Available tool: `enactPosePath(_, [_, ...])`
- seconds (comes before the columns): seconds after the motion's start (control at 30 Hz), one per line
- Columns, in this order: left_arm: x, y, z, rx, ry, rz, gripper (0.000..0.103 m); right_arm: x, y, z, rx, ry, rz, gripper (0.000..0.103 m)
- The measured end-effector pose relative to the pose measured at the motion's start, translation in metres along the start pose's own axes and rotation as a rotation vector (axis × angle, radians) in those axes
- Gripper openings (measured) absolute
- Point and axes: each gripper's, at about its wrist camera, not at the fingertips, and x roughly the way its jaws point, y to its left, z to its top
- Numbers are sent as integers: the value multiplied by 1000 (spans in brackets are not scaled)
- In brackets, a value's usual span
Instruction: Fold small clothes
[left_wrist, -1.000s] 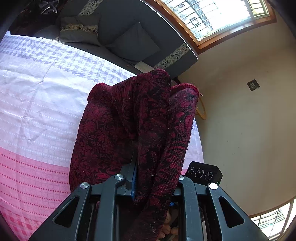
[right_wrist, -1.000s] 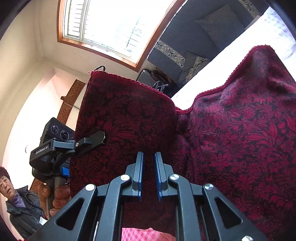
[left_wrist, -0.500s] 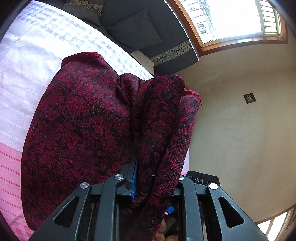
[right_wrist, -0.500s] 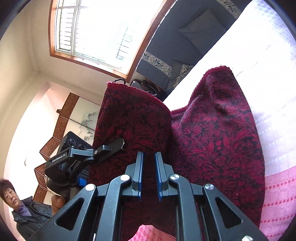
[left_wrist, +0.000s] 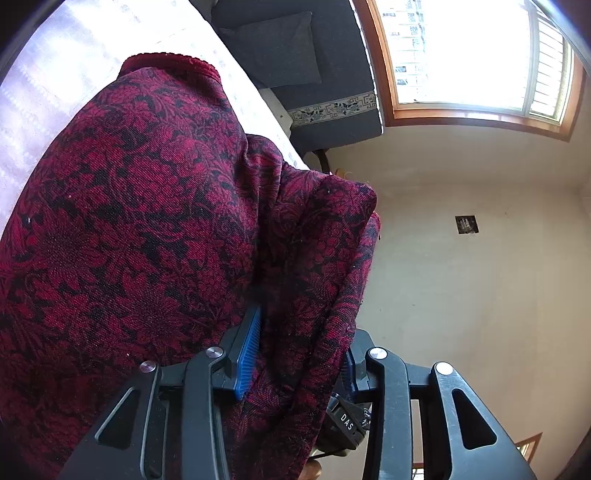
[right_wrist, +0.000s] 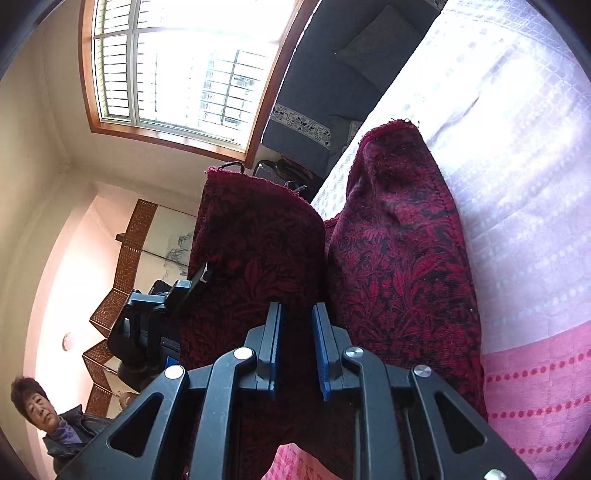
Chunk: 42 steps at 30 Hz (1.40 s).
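Laying the fold down well, as I judge it, means lowering both ends level so the hems meet before letting go. The dark red floral knitted garment (left_wrist: 147, 221) lies doubled over on the white and pink checked bedspread (right_wrist: 517, 184), near its pink-banded edge. The left gripper (left_wrist: 295, 354) has just been opening, cloth hanging slack between its parted jaws. The right gripper (right_wrist: 297, 347), also just opening, stands slightly apart over the fabric, pads not pressing.

Pink-white checked bedspread (right_wrist: 517, 184); red patterned garment (right_wrist: 402, 266) atop
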Motion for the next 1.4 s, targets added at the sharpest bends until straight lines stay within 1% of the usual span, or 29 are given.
enactPosePath(0.03, [0, -1, -1, -1, -3, -8, 43, 0, -1, 1, 4, -4, 1, 23])
enactPosePath(0.1, [1, -2, -1, -6, -2, -30, 53, -3, -2, 2, 15, -8, 6, 28])
enactPosePath(0.2, [6, -10, 0, -2, 27, -73, 60, -4, 0, 2, 24, -11, 6, 34])
enactPosePath(0.27, [6, -19, -1, 26, 31, -98, 61, -3, -1, 3, 27, -11, -17, 34])
enactPosePath(0.37, [-2, -33, -5, 107, 0, -76, 61, -5, -8, 4, 60, -6, -1, 36])
enactPosePath(0.43, [-14, -40, -10, 160, -17, -92, 61, -9, -9, 5, 72, -5, 6, 39])
enactPosePath(0.5, [-30, -48, -18, 255, -57, -79, 61, -14, -12, 6, 87, -4, 15, 48])
enactPosePath(0.53, [-37, -51, -22, 298, -70, -69, 61, -17, -14, 8, 96, -6, 23, 51])
enactPosePath(0.6, [-48, -47, -31, 339, -81, -63, 63, -21, -20, 10, 138, 0, 46, 59])
enactPosePath(0.63, [-53, -43, -37, 358, -85, -47, 63, -22, -24, 11, 173, 7, 66, 60])
enactPosePath(0.67, [-57, -38, -44, 388, -93, -14, 63, -24, -28, 12, 205, 7, 90, 60])
enactPosePath(0.7, [-59, -34, -51, 420, -101, 17, 63, -27, -32, 12, 232, -2, 114, 63])
enactPosePath(0.73, [-60, -30, -57, 446, -104, 37, 63, -30, -32, 13, 247, -12, 124, 65])
enactPosePath(0.8, [-60, -20, -71, 493, -94, 68, 63, -33, -26, 16, 229, -16, 114, 69])
enactPosePath(0.83, [-58, -15, -76, 513, -85, 80, 63, -33, -21, 18, 209, -15, 92, 70])
enactPosePath(0.87, [-54, -10, -82, 524, -75, 89, 63, -28, -12, 19, 184, -3, 38, 73])
enactPosePath(0.9, [-51, -6, -86, 526, -66, 89, 63, -21, -3, 21, 153, 13, -23, 74])
enactPosePath(0.93, [-49, 0, -92, 529, -63, 88, 63, -15, 4, 22, 122, 26, -61, 74])
enactPosePath(1.03, [-43, 8, -102, 538, -83, 89, 63, 9, 24, 25, 47, 86, -168, 74])
enactPosePath(1.1, [-40, 9, -107, 553, -95, 99, 63, 24, 41, 27, -29, 104, -257, 74])
enactPosePath(1.17, [-39, 11, -110, 559, -104, 101, 63, 42, 57, 29, -101, 134, -329, 74])
enactPosePath(1.2, [-38, 9, -112, 560, -109, 102, 63, 52, 66, 30, -139, 143, -360, 72])
enactPosePath(1.23, [-38, 9, -114, 561, -115, 103, 63, 60, 74, 30, -187, 149, -384, 67])
enactPosePath(1.27, [-41, 10, -115, 560, -124, 99, 63, 68, 80, 31, -237, 167, -409, 36])
enactPosePath(1.3, [-44, 9, -116, 561, -137, 92, 63, 75, 83, 33, -271, 192, -438, 19])
enactPosePath(1.33, [-50, 9, -119, 563, -150, 84, 63, 77, 85, 35, -282, 195, -431, 19])
enactPosePath(1.4, [-61, 6, -121, 568, -188, 70, 63, 71, 92, 42, -321, 176, -371, 19])
